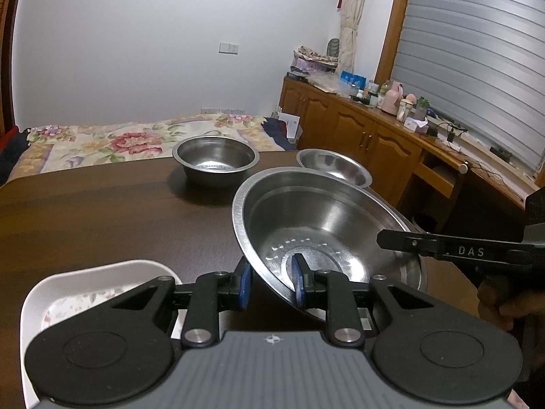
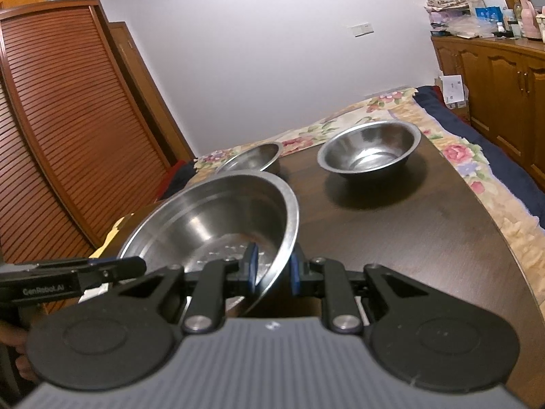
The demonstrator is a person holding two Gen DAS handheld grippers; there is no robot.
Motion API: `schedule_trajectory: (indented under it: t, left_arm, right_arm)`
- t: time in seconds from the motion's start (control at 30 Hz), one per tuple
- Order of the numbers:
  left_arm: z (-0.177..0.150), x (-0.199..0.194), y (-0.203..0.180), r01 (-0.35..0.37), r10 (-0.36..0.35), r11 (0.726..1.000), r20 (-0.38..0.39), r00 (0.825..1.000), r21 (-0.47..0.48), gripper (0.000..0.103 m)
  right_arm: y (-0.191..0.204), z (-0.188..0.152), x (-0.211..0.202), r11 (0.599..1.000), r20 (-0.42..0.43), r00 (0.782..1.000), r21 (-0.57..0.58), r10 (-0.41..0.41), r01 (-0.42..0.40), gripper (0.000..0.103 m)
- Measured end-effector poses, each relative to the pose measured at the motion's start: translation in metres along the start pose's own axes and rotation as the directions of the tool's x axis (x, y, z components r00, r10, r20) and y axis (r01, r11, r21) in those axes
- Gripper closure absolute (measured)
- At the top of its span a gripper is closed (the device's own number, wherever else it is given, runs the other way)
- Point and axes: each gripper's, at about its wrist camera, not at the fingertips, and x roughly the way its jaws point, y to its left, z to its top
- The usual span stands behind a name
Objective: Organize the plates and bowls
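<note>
Large steel bowl [image 1: 327,235] held tilted above the near part of the dark table [image 1: 102,211], left gripper [image 1: 270,283] and right gripper [image 2: 272,269] both clamped on opposite rim edges. Thin, stiff, light, slick metal; rim pinch likely best. Two smaller bowls sit far.

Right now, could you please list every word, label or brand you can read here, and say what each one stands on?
"DAS": on the right gripper, along its black finger.
"GenRobot.AI": on the left gripper, along its body.
Papers and boxes on the wooden cabinet: print too small to read.
Steel bowls: no markings visible.
</note>
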Motion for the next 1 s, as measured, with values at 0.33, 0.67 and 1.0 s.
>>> schedule_trajectory:
  t: [0.33, 0.67, 1.0]
  left_arm:
    - [-0.013, -0.002, -0.002, 0.003, -0.003, 1.0, -0.015, 1.0, 0.006, 0.076]
    - [-0.022, -0.001, -0.005, 0.011, -0.01, 1.0, -0.031, 0.999, 0.01, 0.076]
    - [-0.023, 0.004, -0.004, 0.013, -0.013, 1.0, -0.042, 0.999, 0.007, 0.075]
  right_arm:
    - [0.001, -0.011, -0.005, 1.0, -0.006, 1.0, -0.007, -0.005, 0.005, 0.082]
    - [-0.005, -0.02, -0.01, 1.0, -0.018, 1.0, 0.016, -0.004, 0.004, 0.082]
    - [-0.004, -0.023, -0.012, 1.0, -0.023, 1.0, 0.012, -0.011, 0.011, 0.082]
